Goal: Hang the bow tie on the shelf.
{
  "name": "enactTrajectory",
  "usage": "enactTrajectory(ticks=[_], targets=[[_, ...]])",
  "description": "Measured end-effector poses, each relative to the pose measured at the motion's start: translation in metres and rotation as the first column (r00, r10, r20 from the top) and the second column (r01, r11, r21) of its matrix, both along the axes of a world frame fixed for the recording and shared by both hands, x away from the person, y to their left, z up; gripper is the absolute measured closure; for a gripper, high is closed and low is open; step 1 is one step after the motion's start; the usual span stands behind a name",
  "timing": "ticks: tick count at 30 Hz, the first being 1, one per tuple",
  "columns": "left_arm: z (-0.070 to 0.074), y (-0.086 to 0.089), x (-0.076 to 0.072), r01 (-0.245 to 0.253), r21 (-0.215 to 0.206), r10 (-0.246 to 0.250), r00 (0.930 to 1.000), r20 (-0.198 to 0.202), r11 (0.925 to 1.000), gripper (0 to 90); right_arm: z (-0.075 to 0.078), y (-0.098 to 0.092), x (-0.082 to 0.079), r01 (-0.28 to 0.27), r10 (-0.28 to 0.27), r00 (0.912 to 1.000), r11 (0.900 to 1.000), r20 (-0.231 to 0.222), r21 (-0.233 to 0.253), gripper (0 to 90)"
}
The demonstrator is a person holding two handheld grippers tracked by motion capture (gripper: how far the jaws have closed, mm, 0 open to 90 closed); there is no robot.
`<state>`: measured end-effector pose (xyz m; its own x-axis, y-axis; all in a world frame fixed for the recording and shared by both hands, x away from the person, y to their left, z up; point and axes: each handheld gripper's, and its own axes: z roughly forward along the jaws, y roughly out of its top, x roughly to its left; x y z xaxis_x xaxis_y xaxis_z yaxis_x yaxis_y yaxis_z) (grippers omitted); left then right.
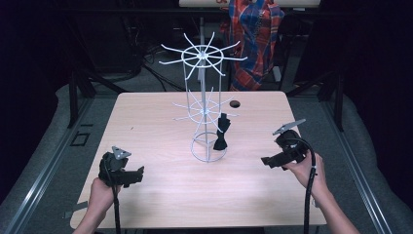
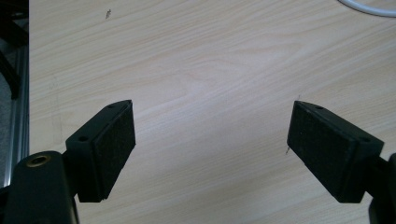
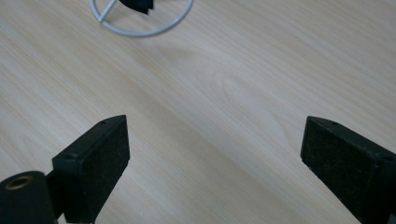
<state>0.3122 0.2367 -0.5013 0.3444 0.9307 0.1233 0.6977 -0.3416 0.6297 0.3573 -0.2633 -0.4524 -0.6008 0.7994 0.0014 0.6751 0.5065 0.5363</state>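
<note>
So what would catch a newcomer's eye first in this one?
The tall white wire rack standing mid-table, with a black bow tie hanging from its lower ring of hooks. Then the left gripper and right gripper, both open, low over the bare wooden table on either side.

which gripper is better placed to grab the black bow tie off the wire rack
Right, probably. The bow tie hangs on the rack's right side, facing the right gripper, whose open jaws point toward it. The left gripper, also open, has the rack's centre pole in between.
</note>
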Motion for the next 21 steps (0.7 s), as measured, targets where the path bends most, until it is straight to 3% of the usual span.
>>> enactTrajectory(ticks=[7, 9, 10, 12, 21], targets=[[0.0, 0.0, 0.0, 0.001, 0.001, -0.001, 1.0, 0.004, 1.0, 15.6, -0.015, -0.007, -0.009, 0.006, -0.007, 0.9999, 0.998, -0.015, -0.062, 3.1], [0.001, 0.0, 0.0, 0.001, -0.002, -0.001, 1.0, 0.004, 1.0, 15.6, -0.027, -0.007, -0.013, -0.013, 0.007, 0.999, 0.992, -0.044, -0.124, 1.0], [0.001, 0.0, 0.0, 0.001, -0.002, -0.001, 1.0, 0.004, 1.0, 15.6, -0.027, -0.007, -0.013, -0.013, 0.007, 0.999, 0.992, -0.044, -0.124, 1.0], [0.0, 0.001, 0.0, 0.001, -0.005, -0.001, 1.0, 0.005, 1.0, 15.5, -0.037, -0.006, -0.013, -0.019, 0.006, 0.9968, 0.985, -0.08, -0.174, 0.0], [0.0, 0.0, 0.001, 0.008, 0.001, -0.008, 1.0, 0.005, 1.0, 15.6, -0.052, -0.005, -0.007, -0.035, 0.011, 0.9914, 0.983, -0.13, -0.183, 0.0]])
